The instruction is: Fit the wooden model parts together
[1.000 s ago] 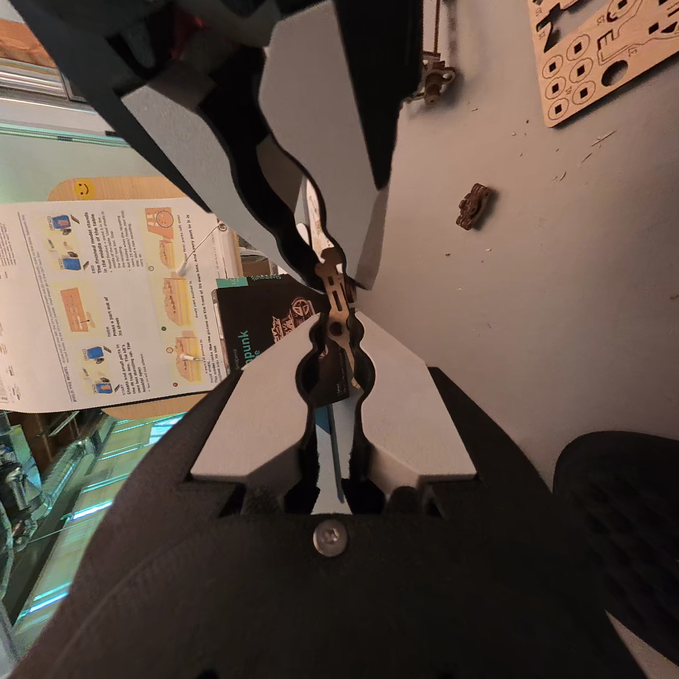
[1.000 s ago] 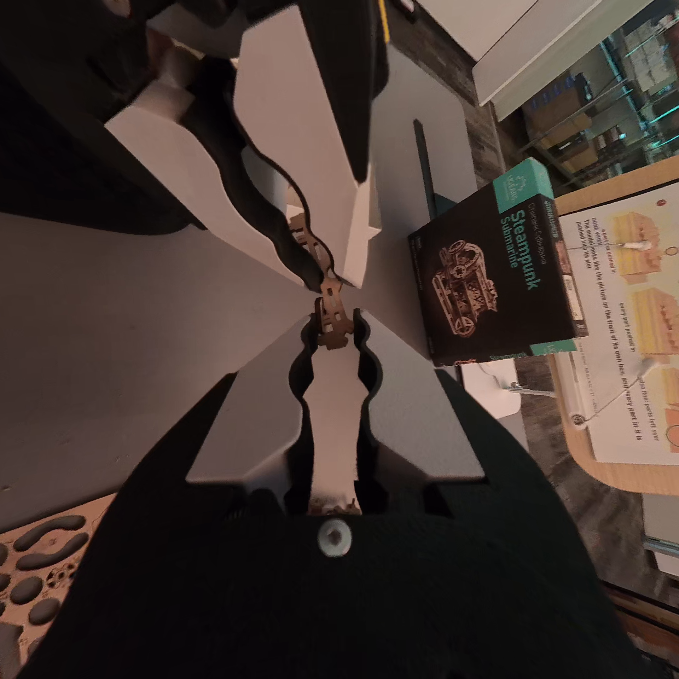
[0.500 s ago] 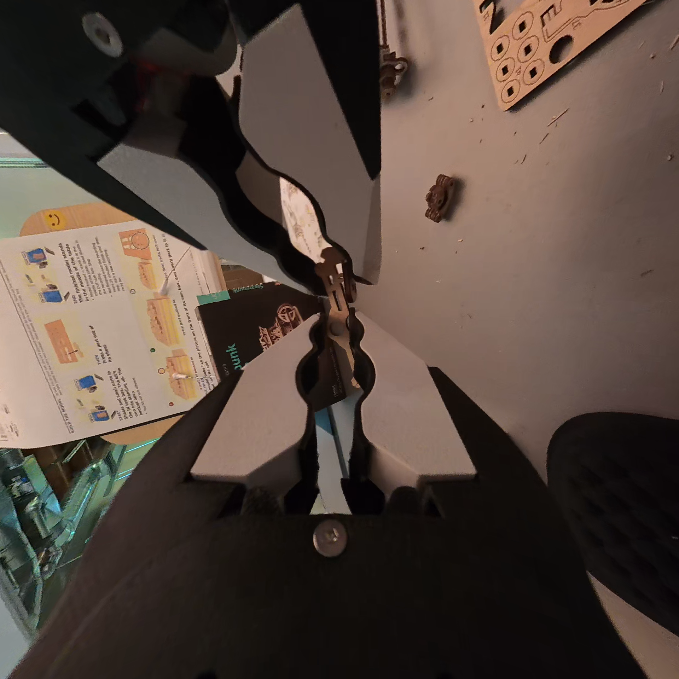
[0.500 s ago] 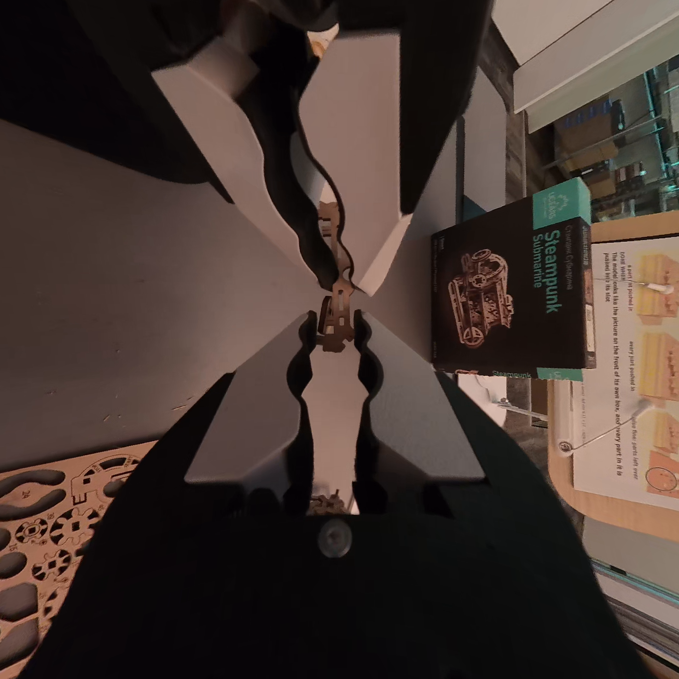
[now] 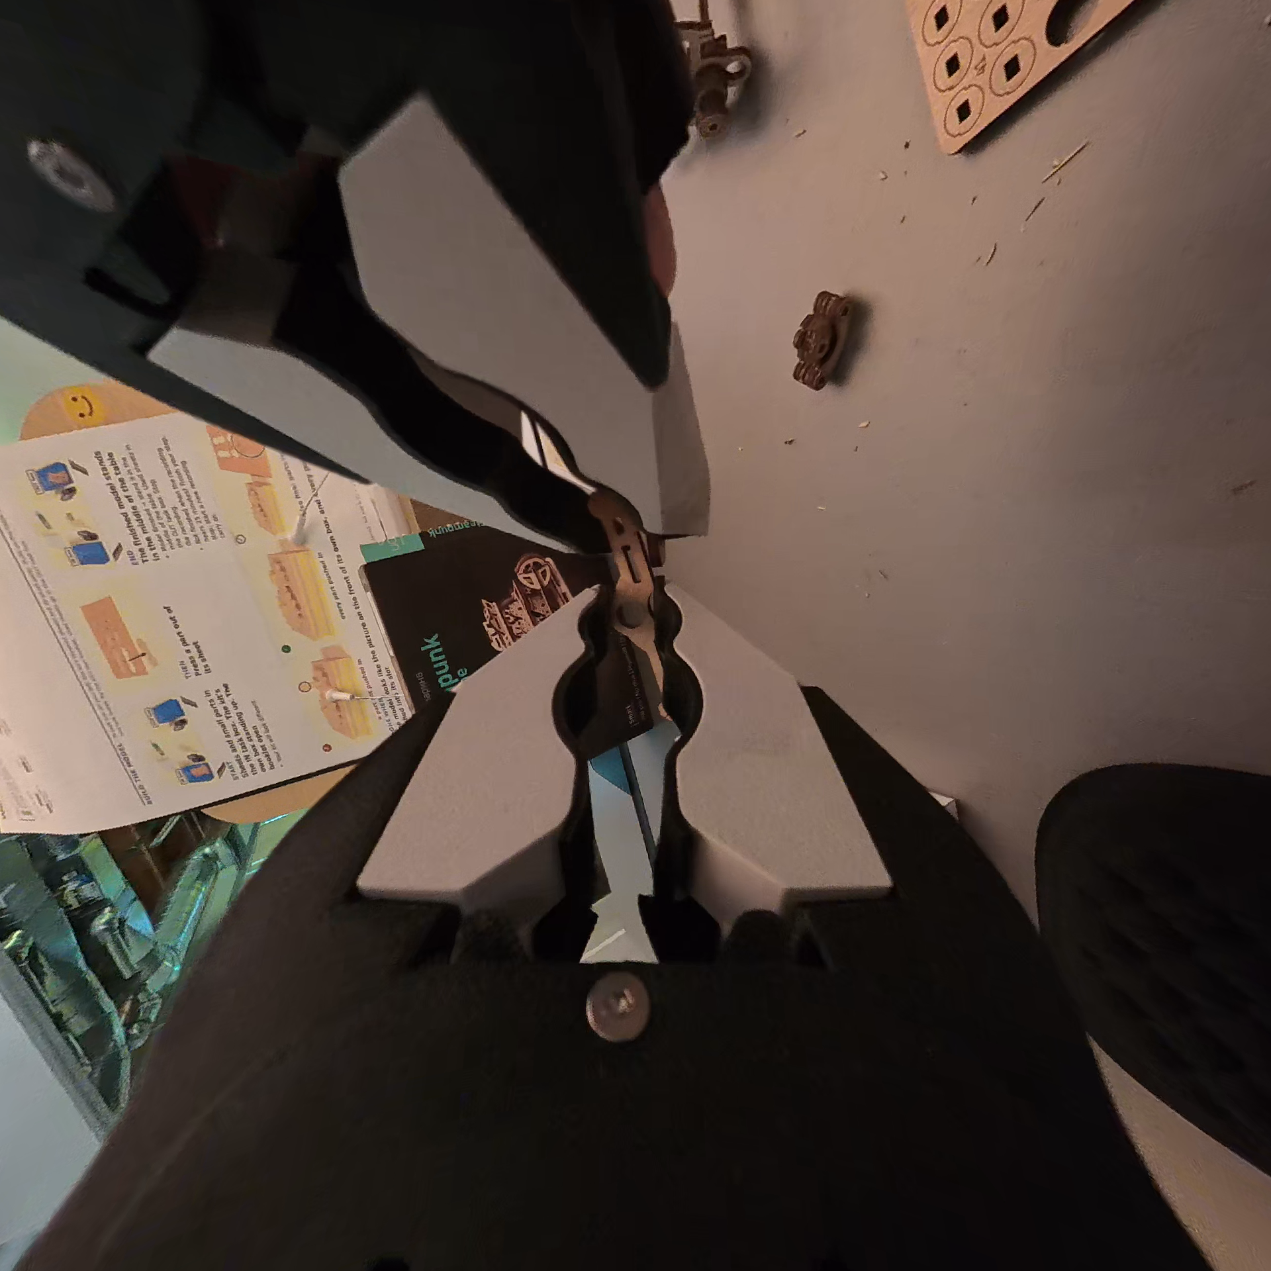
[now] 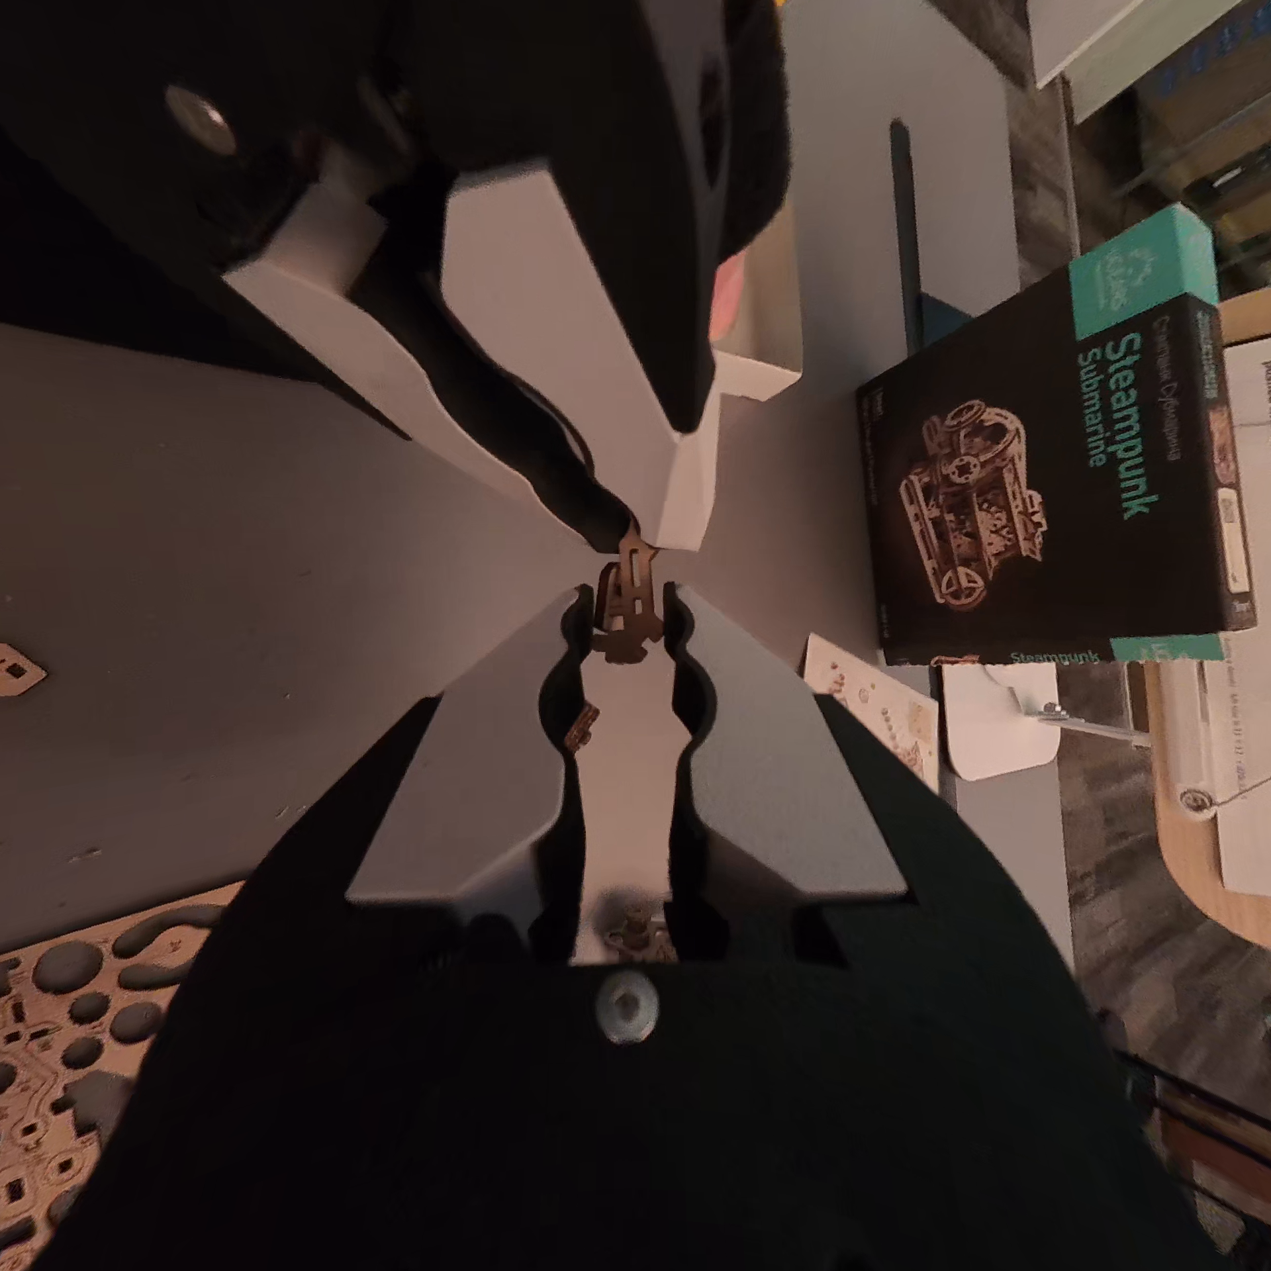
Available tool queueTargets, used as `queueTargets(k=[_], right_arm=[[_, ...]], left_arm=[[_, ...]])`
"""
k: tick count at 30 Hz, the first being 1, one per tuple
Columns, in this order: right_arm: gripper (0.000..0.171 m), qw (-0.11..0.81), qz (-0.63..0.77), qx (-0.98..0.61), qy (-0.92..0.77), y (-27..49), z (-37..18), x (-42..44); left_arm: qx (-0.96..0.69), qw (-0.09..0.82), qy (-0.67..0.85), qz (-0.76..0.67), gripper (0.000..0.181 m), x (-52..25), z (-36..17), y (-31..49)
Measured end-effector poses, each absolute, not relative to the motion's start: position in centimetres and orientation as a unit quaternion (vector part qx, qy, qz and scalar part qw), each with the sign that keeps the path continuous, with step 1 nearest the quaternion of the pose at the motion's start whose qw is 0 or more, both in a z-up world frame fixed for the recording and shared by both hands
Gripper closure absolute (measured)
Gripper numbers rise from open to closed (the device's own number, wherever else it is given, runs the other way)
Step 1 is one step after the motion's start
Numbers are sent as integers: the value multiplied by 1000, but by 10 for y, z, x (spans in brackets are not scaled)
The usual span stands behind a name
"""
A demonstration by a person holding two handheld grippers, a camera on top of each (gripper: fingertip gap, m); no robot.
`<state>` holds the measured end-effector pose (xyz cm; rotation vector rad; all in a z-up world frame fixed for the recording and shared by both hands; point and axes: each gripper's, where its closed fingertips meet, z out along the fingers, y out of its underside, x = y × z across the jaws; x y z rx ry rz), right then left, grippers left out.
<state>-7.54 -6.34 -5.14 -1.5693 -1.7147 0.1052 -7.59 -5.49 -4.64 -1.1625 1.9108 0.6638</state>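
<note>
In the left wrist view my left gripper [image 5: 629, 591] is shut on a thin wooden strip [image 5: 631, 574] that sticks out past its tips. My right gripper [image 5: 619, 529] comes in from the upper left and meets it tip to tip. In the right wrist view my right gripper [image 6: 627, 591] is shut on a small brown wooden part [image 6: 626, 622]. My left gripper [image 6: 636, 540] comes down from above, and its strip [image 6: 636, 553] touches the top of that part. Both are held above the grey table [image 5: 963, 550].
A black model box [image 6: 1045, 481] stands near an instruction sheet [image 5: 172, 619]. Cut-out wooden sheets [image 5: 997, 62] [image 6: 69, 1031] lie on the table, with a loose dark wooden part [image 5: 822, 340] and a small assembly [image 5: 712, 69]. A black chair [image 5: 1169, 928] is at the right. The tips of both grippers are at nearly the same place.
Both grippers have shifted and turned together over the table, staying tip to tip. Less of the strip now shows between the left gripper's fingers in the right wrist view.
</note>
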Motion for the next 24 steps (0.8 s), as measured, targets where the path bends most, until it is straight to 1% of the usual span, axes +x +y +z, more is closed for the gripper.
queueTargets(k=[8,12,17,20,24], right_arm=[[153,358,11,-638,-681,-67,-63,-72],[154,334,21,-640,-692,-71,-72,-71],[157,328,36,-645,-689,-73,-74,-72],[157,343,38,-643,-683,-69,-72,-75],[156,328,67,-659,-674,-71,-75,-74]], left_arm=[[-448,371,768,268,172,-75,-55,-60],[-447,358,778,259,172,-74,-61,-64],[-442,351,781,267,171,-75,-65,-62],[-440,351,778,280,171,-77,-63,-59],[-441,348,782,271,171,-76,-66,-61]])
